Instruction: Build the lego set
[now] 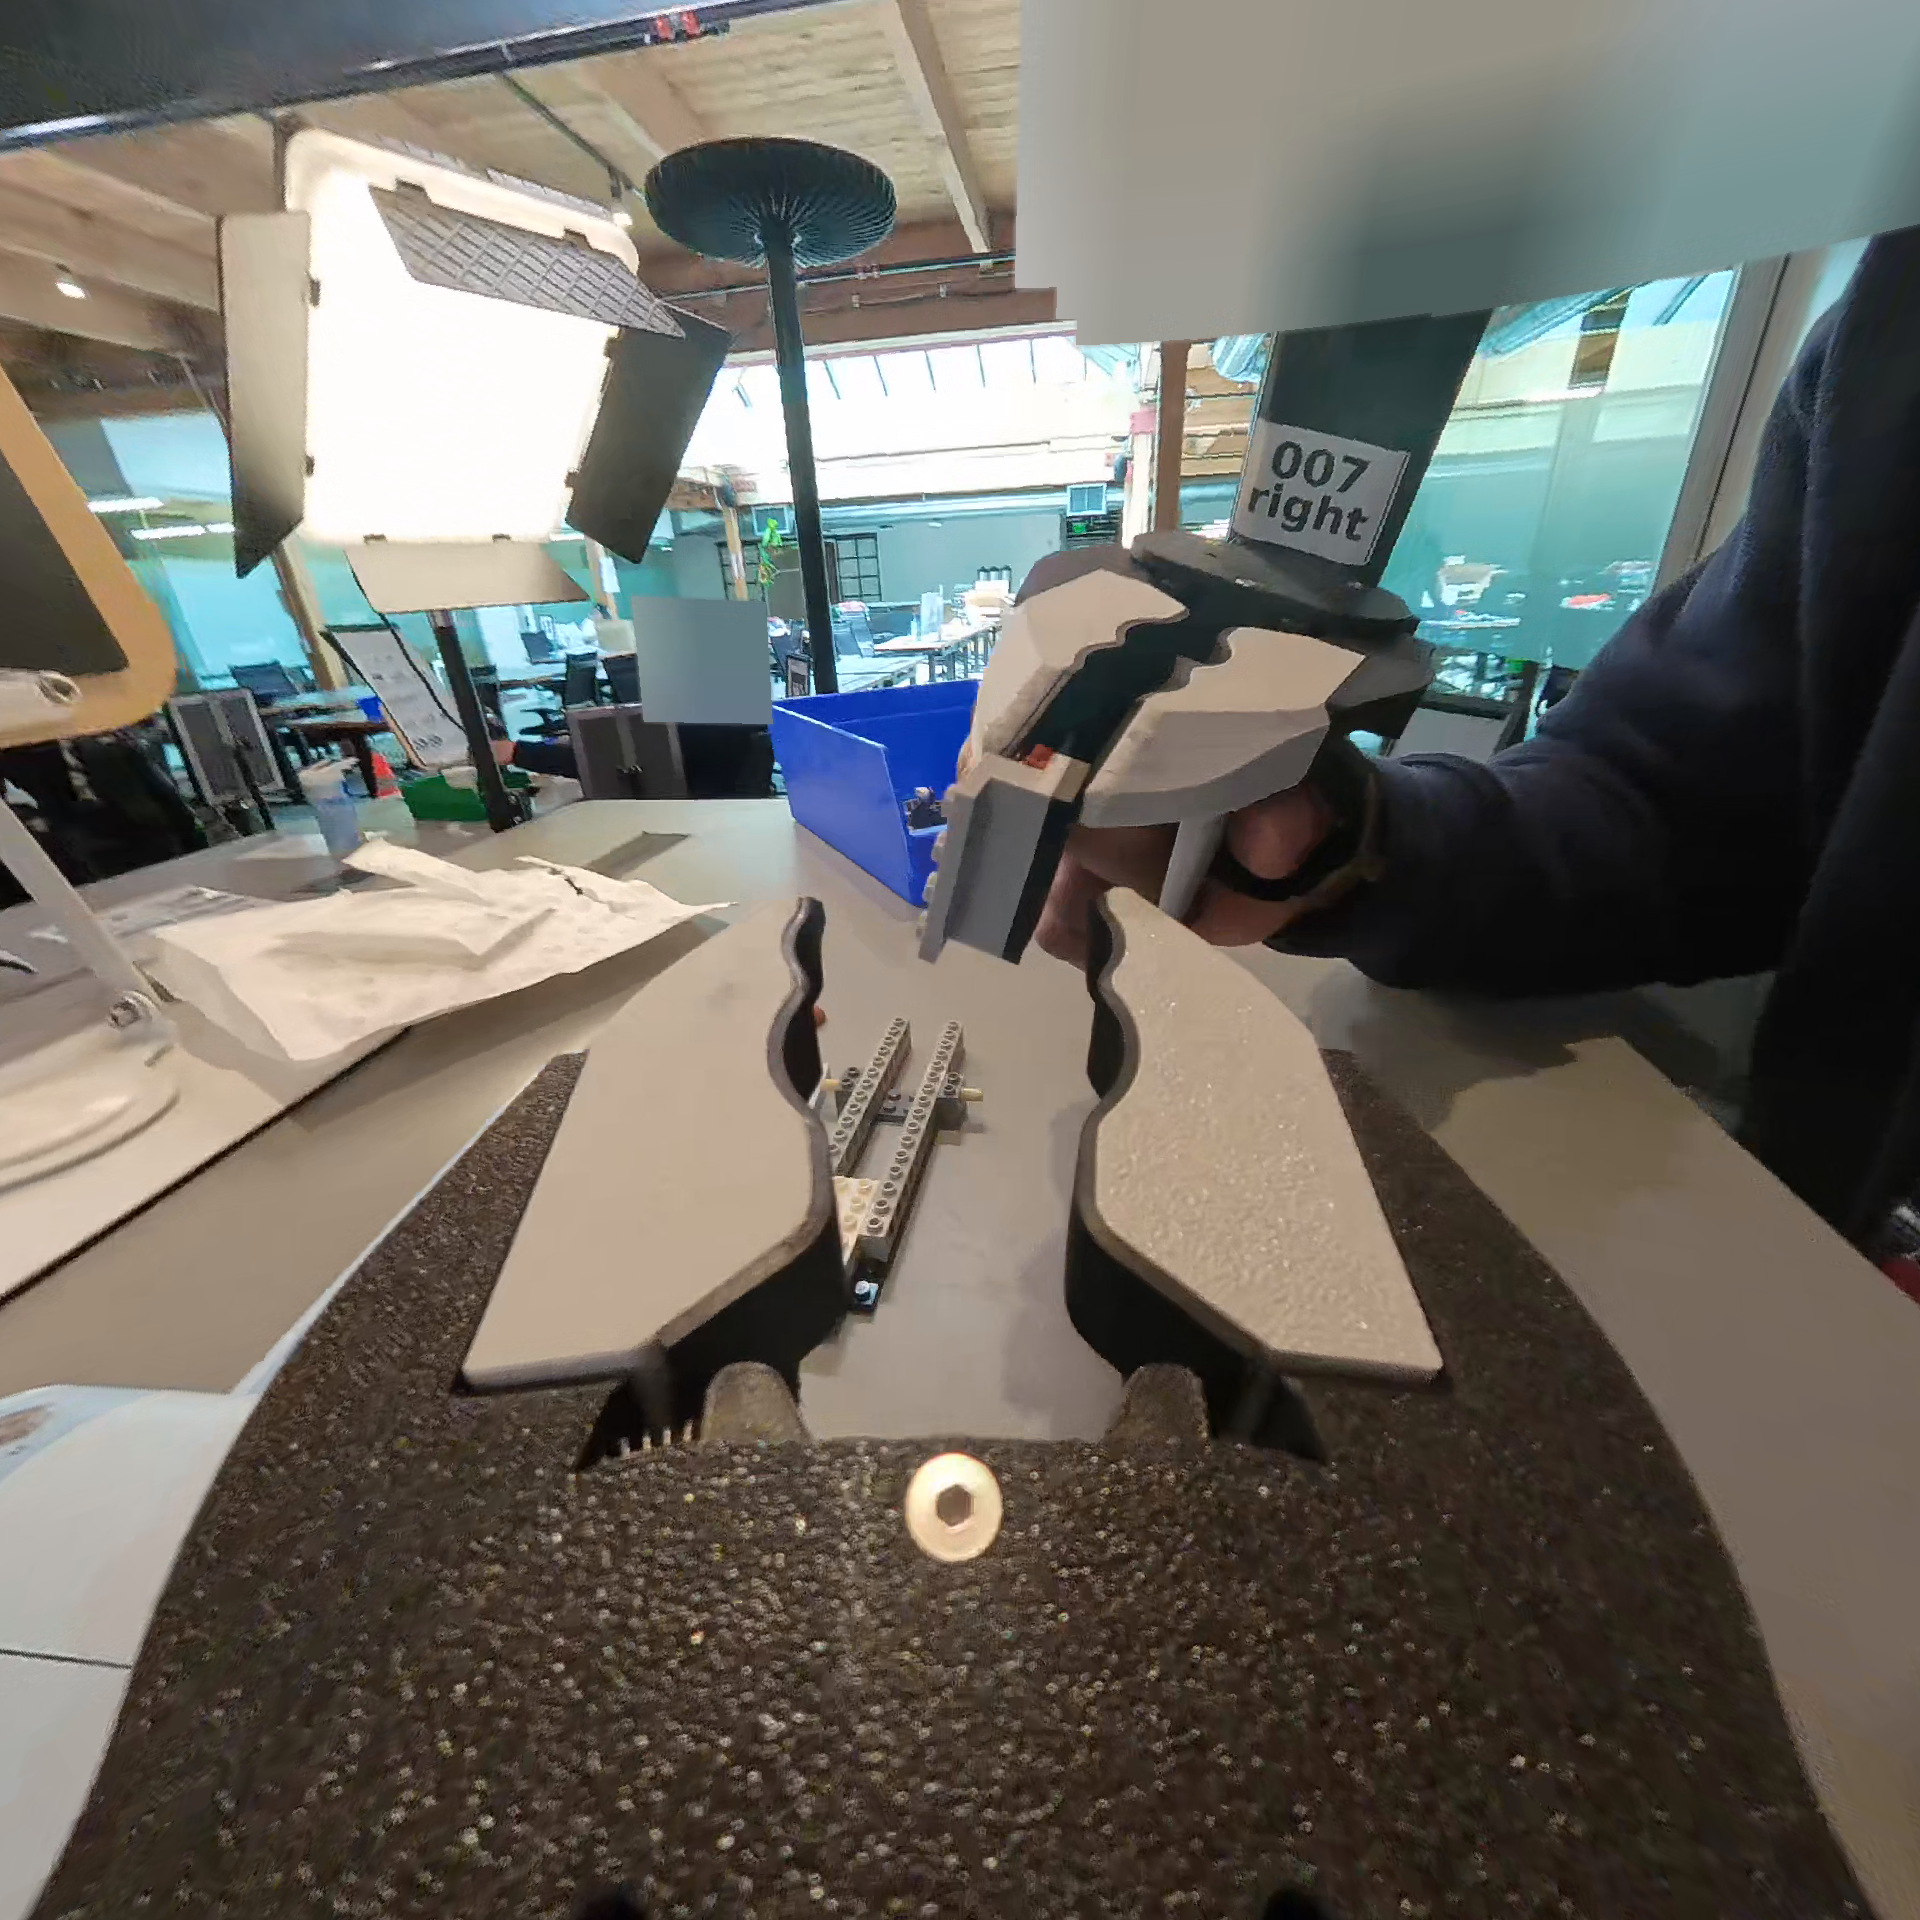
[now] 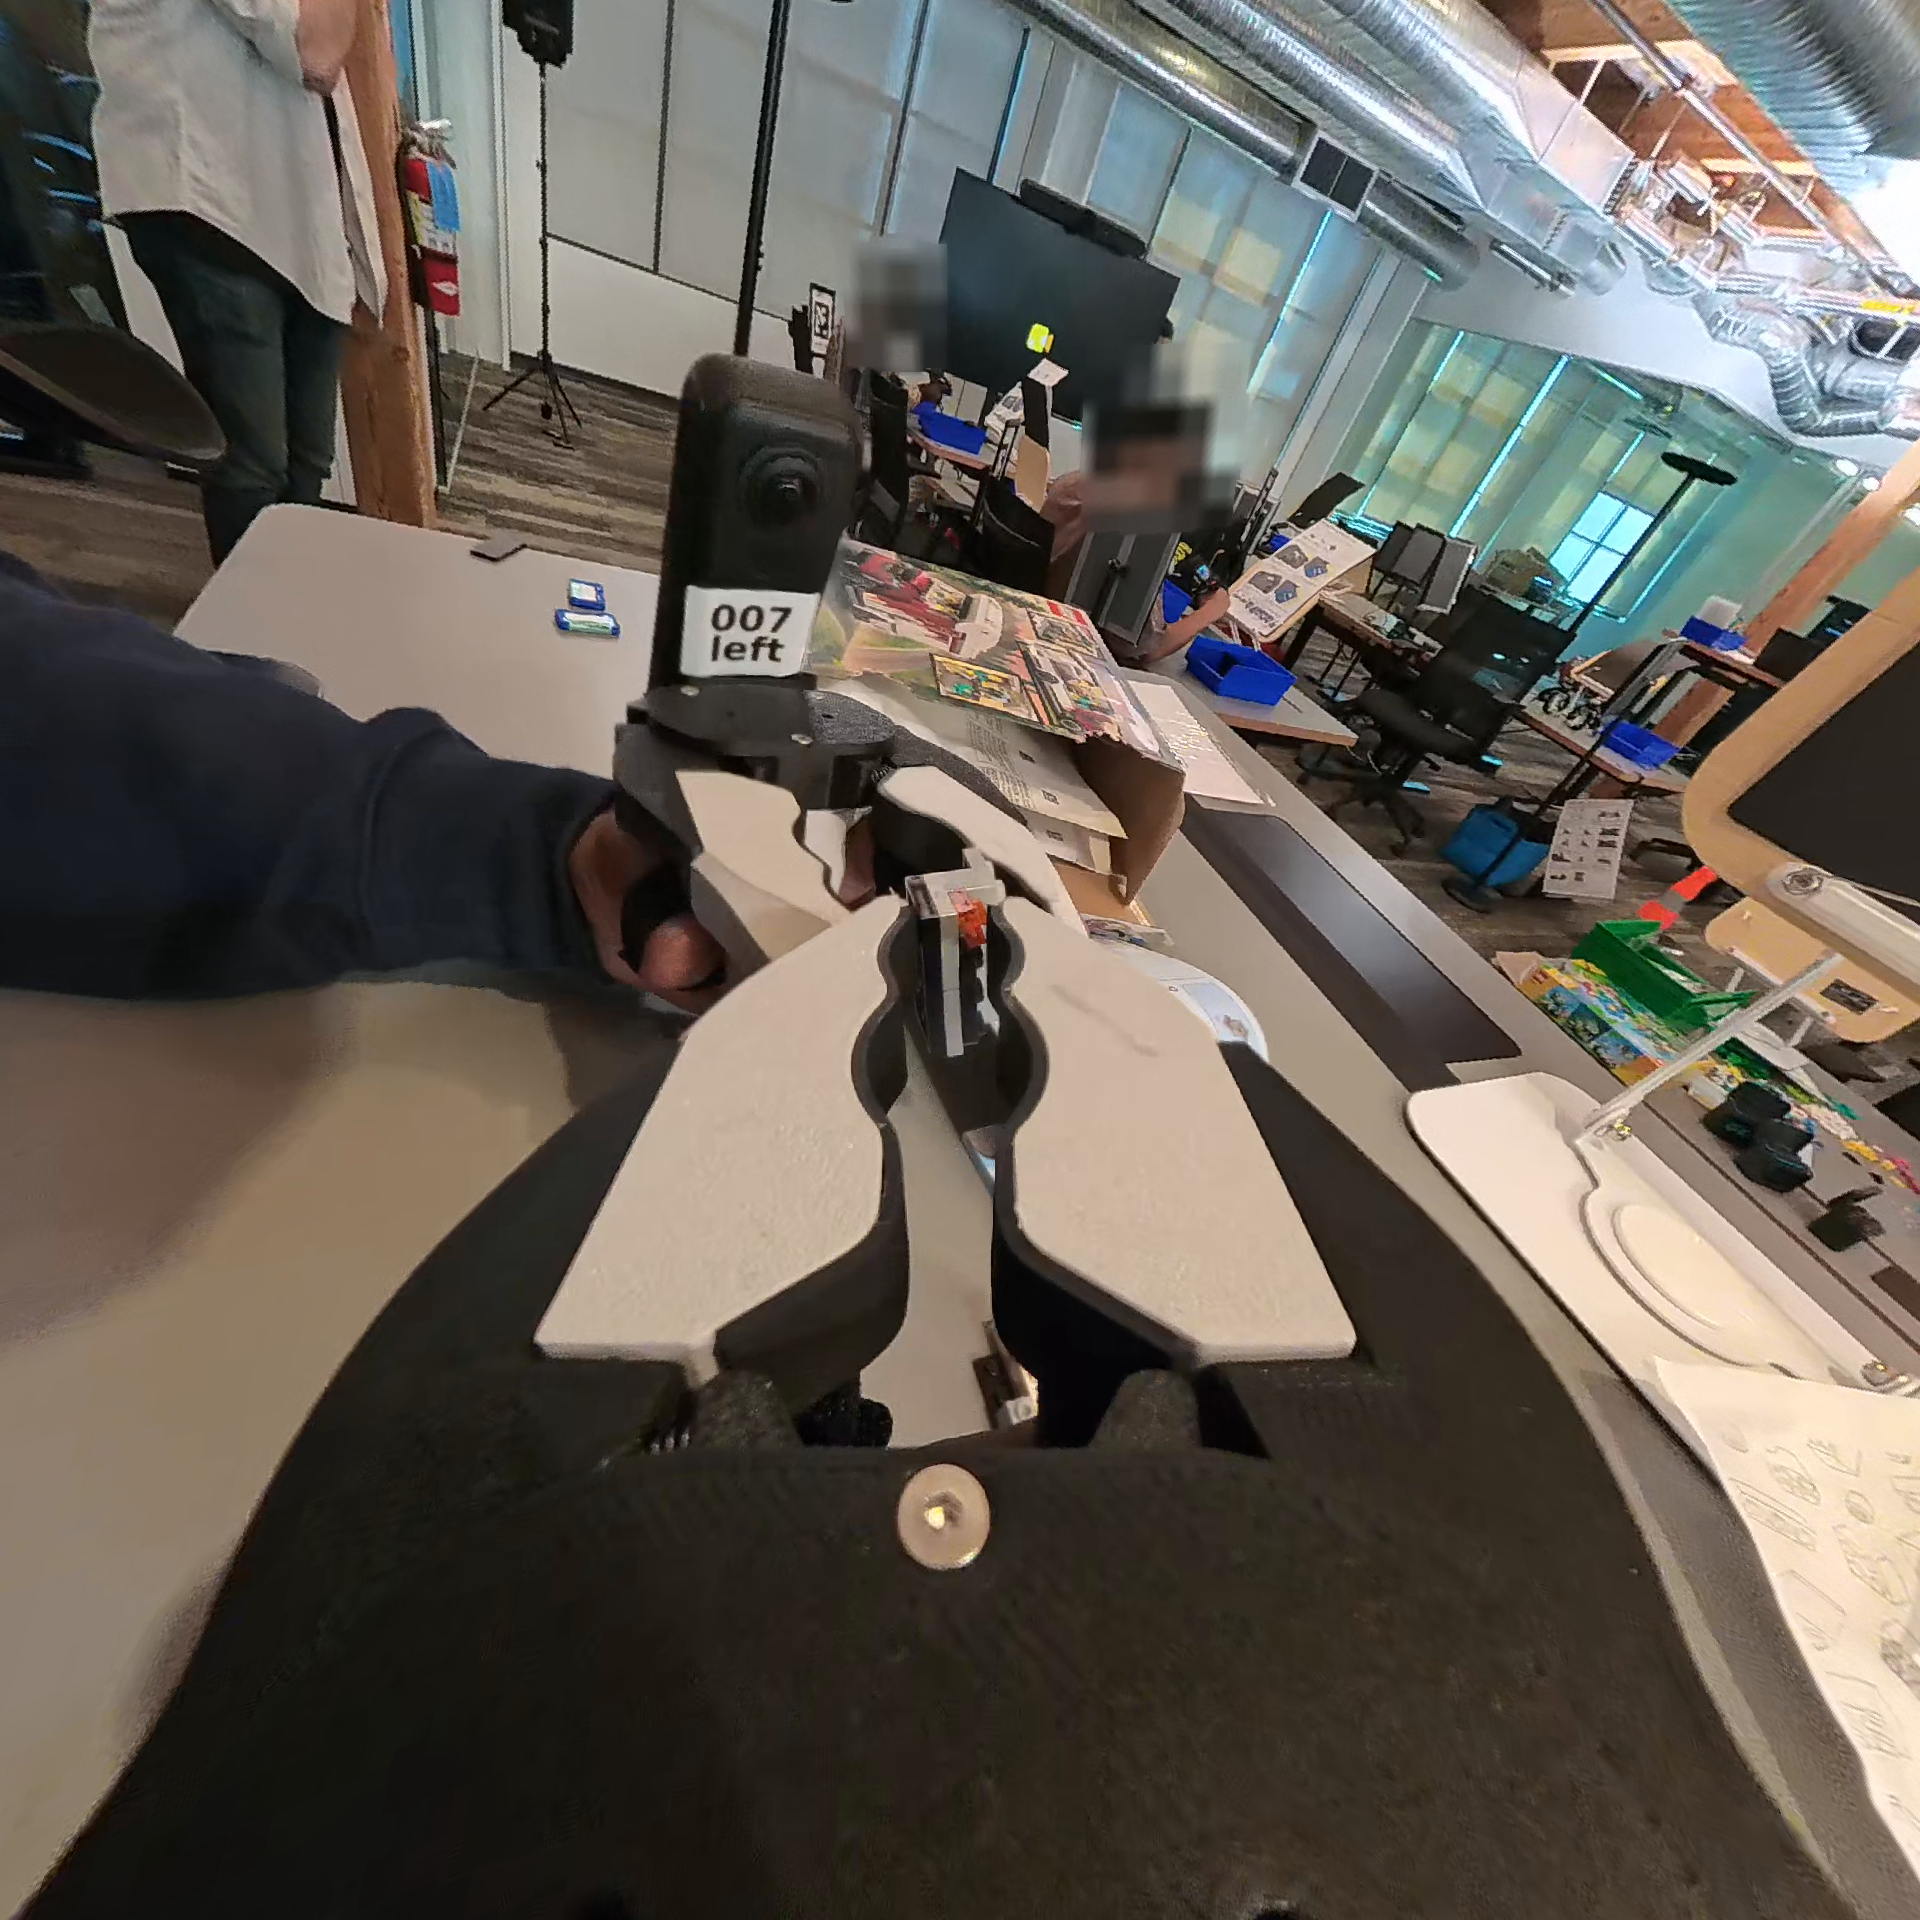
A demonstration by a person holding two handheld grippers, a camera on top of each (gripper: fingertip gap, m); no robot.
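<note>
left gripper (image 1: 951,961) spread, holding nothing, over a grey beam frame (image 1: 899,1117) lying on the worktop (image 1: 665,862) | right gripper (image 2: 948,940) pinching a grey-and-black brick assembly (image 1: 987,862), lifted near blue bin (image 1: 852,769) | judged light, rigid, may snap apart; grip flat faces

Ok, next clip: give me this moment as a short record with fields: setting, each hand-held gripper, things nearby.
Setting: grey table in an open workshop
Left hand-held gripper: open, holding nothing, over a grey beam assembly lying on the table
Right hand-held gripper: shut on a small grey, black and red brick assembly, raised above the table
Nearby, left view: blue bin, crumpled white paper
Nearby, right view: printed box, instruction sheet
</note>
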